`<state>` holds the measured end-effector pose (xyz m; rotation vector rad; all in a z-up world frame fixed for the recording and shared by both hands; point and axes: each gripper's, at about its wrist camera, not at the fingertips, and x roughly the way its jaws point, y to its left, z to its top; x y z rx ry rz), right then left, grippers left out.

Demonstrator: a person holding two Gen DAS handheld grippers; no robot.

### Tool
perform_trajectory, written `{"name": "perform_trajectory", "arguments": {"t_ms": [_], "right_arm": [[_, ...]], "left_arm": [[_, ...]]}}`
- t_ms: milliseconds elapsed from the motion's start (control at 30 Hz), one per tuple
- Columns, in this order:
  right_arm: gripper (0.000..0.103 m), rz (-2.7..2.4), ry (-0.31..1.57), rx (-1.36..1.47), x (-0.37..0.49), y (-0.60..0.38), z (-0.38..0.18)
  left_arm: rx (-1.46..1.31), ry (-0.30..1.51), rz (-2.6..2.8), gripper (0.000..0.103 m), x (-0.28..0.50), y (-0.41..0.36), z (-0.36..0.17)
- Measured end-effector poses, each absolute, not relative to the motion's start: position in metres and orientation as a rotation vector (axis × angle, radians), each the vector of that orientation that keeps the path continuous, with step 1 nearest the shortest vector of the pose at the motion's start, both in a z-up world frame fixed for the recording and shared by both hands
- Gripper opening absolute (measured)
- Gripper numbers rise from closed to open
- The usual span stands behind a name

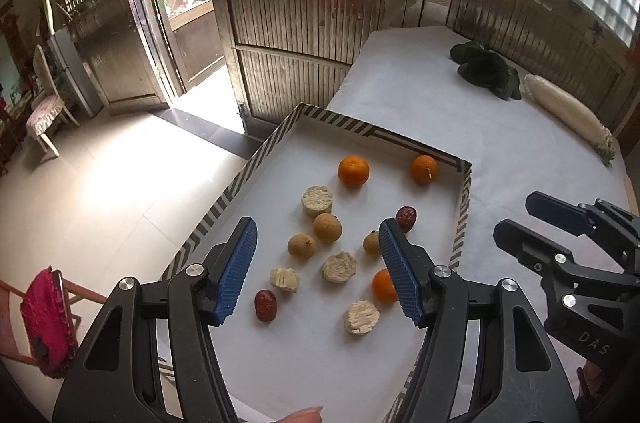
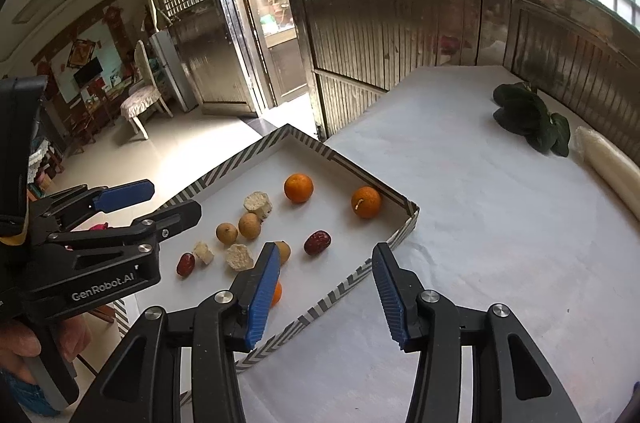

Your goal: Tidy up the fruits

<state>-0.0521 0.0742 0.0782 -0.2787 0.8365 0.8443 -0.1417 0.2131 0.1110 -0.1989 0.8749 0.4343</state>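
Fruits lie scattered, unsorted, inside the striped tray (image 1: 224,199) on the white tabletop (image 1: 500,143): three oranges (image 1: 353,170), three longans (image 1: 327,227), two red dates (image 1: 265,305) and four pale cob-like chunks (image 1: 317,200). Both claws are spread wide and hold nothing, the left claw (image 1: 316,271) over the tray, the right claw (image 2: 326,297) above its near edge. I'd judge picking is under way; any grouping calls for closing on one piece.

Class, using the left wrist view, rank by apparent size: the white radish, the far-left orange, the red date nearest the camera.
1. White radish, though farthest.
2. Orange.
3. Red date, smallest despite being nearest.
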Motion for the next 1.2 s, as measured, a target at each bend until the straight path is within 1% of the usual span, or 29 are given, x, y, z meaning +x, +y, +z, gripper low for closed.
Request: {"name": "perform_trajectory", "arguments": {"t_ms": [1200], "right_arm": [[0.046, 0.878, 0.871, -0.299, -0.049, 0.092, 0.068]], "left_arm": [[-0.213, 0.916, 0.459, 0.064, -0.141, 0.226, 0.102]]}}
